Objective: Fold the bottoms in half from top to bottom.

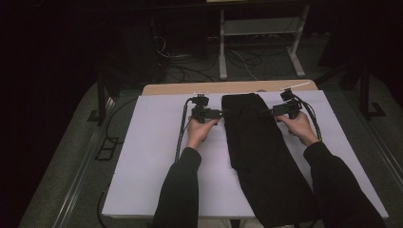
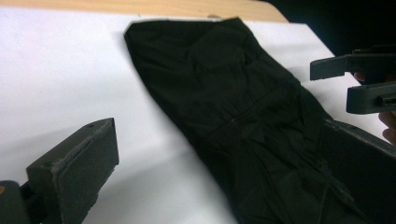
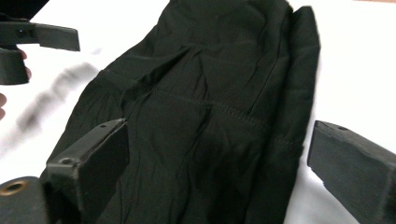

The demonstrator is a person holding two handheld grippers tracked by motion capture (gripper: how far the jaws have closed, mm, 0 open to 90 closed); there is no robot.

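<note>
Two grippers flank a folded black garment on a white table.

The black garment (image 1: 259,147) lies lengthwise on the table (image 1: 152,156). The left gripper (image 1: 223,113) and right gripper (image 1: 263,113) sit at its opposite edges near the far end, jaws spread wide, gripping nothing.

No text, label, brand, number or sign can be read on anything in these views.

dim room, bright tabletop, slightly soft focus.
</note>
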